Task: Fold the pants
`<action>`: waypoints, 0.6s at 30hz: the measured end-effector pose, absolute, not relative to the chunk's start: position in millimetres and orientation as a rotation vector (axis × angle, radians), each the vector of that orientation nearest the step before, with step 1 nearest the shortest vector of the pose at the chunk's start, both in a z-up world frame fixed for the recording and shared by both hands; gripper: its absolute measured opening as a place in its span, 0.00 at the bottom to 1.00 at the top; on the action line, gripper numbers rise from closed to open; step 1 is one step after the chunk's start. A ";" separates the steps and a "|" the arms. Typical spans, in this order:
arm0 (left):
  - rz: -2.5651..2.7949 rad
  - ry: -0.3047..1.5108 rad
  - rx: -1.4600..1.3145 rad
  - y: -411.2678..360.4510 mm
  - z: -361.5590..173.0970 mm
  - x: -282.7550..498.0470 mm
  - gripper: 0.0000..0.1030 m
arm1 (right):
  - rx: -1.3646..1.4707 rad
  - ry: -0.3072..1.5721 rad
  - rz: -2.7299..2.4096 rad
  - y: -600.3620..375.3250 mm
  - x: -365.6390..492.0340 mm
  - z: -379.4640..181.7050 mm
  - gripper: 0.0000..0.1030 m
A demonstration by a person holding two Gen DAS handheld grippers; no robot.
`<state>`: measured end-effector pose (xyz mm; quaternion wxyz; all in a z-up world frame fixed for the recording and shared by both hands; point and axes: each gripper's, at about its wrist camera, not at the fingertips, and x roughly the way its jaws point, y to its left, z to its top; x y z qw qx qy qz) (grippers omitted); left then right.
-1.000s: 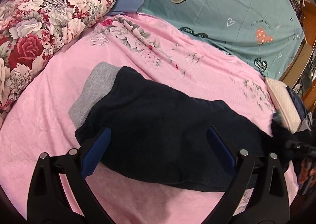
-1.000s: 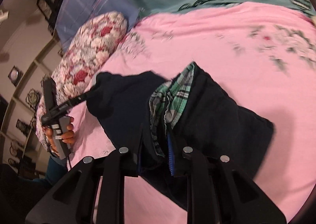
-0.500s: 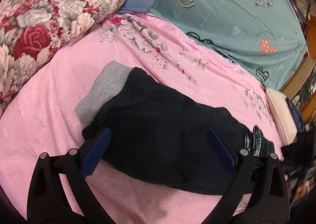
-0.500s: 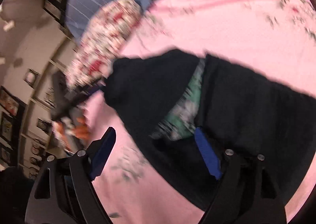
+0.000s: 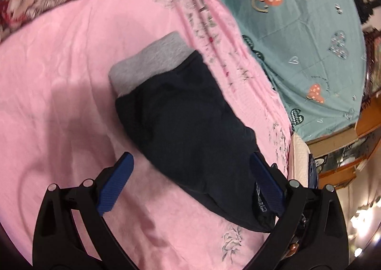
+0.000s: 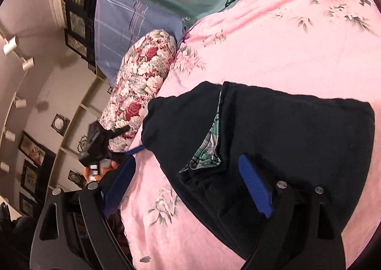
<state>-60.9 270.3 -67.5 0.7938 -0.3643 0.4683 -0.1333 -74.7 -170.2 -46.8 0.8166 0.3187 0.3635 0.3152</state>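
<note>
Both grippers stand with jaws spread wide and empty: the left gripper [image 5: 190,182] hangs over the near end of the dark pants [image 5: 190,127], the right gripper [image 6: 188,189] over their open waist end, where a green plaid lining [image 6: 207,151] shows. To finish well, each would do best to pinch a full double layer at a corner and carry the fold across evenly. Thick, soft navy knit lies in a long bundle on the pink quilted bedspread [image 5: 59,67], its grey ribbed cuff [image 5: 150,63] toward eleven o'clock. At ten o'clock in the right view, a plump floral pillow [image 6: 142,84].
</note>
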 end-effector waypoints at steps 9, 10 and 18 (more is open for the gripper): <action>-0.272 0.990 -0.852 267.5 -84.4 -39.6 0.96 | 0.691 0.757 0.703 -172.0 -73.7 -45.0 0.87; -0.270 0.976 -0.840 265.6 -84.2 -35.2 0.96 | 0.693 0.754 0.706 -174.9 -76.4 -45.4 0.87; -0.216 0.901 -0.720 248.0 -77.5 -23.1 0.83 | 0.723 0.740 0.693 -184.1 -76.8 -46.4 0.87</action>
